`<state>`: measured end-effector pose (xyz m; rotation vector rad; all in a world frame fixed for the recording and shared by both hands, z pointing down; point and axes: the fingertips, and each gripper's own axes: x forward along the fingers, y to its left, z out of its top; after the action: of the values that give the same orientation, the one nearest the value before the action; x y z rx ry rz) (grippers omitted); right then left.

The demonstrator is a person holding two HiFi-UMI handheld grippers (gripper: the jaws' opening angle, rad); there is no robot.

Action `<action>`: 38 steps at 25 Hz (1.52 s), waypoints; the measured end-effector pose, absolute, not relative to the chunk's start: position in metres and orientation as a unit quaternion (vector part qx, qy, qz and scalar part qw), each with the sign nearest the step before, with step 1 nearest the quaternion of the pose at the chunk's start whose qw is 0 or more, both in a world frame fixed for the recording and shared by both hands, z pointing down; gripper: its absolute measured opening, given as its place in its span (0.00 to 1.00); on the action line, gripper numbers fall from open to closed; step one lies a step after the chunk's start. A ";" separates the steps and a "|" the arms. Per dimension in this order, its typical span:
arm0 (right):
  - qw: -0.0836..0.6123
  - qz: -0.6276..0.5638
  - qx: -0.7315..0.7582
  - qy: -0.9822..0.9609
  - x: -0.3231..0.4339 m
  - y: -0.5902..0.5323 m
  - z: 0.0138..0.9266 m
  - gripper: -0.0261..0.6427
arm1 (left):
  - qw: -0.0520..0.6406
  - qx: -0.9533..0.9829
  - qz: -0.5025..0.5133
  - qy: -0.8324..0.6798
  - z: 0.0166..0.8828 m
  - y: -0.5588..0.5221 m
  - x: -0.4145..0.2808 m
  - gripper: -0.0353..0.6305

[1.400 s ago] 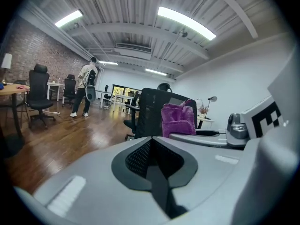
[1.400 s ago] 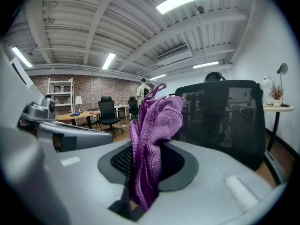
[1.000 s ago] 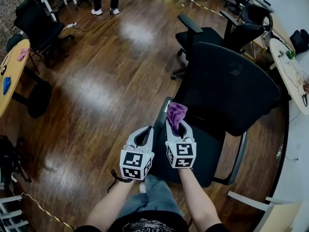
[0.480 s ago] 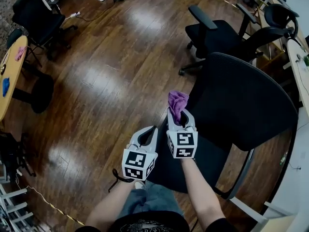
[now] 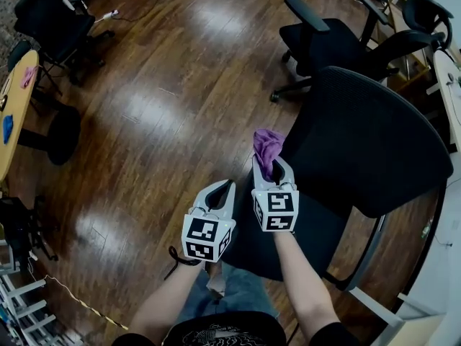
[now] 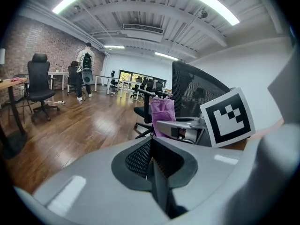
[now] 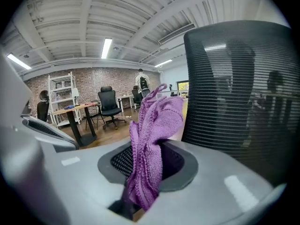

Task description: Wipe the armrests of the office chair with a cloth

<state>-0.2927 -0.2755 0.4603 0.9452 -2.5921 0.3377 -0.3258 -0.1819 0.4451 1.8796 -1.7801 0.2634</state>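
Right gripper view, tongs (image 7: 143, 159) pinching purple cloth (image 7: 158, 121)

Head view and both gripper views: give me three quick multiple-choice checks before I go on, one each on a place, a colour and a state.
1. Where is the cloth?
A. Held in the right gripper
B. Lying on the floor
C. Spread on the chair seat

2. What colour is the cloth?
A. Green
B. Purple
C. White

3. What state is the left gripper in?
A. Wide open
B. Shut on the cloth
C. Shut with nothing in it

Key: 1 A, the right gripper view shows the cloth standing up out of that gripper; 2 B, it is purple in every view; 3 C, the left gripper view shows its fingers together with nothing between them.
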 end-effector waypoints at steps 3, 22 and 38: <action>0.181 0.122 0.339 -0.915 -0.294 -0.259 0.461 0.19 | 0.271 0.704 0.097 -0.649 0.447 -0.171 -0.324 0.06; 0.188 0.146 0.392 -0.888 -0.288 -0.090 0.470 0.19 | 0.267 0.755 0.117 -0.588 0.459 -0.054 -0.332 0.06; 0.182 0.183 0.425 -0.867 -0.259 0.037 0.493 0.19 | 0.284 0.774 0.133 -0.550 0.475 0.046 -0.313 0.06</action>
<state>-0.2594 0.0370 0.4930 1.1998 -2.4479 0.5166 -0.3131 0.0461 0.4749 2.0720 -1.4713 0.3569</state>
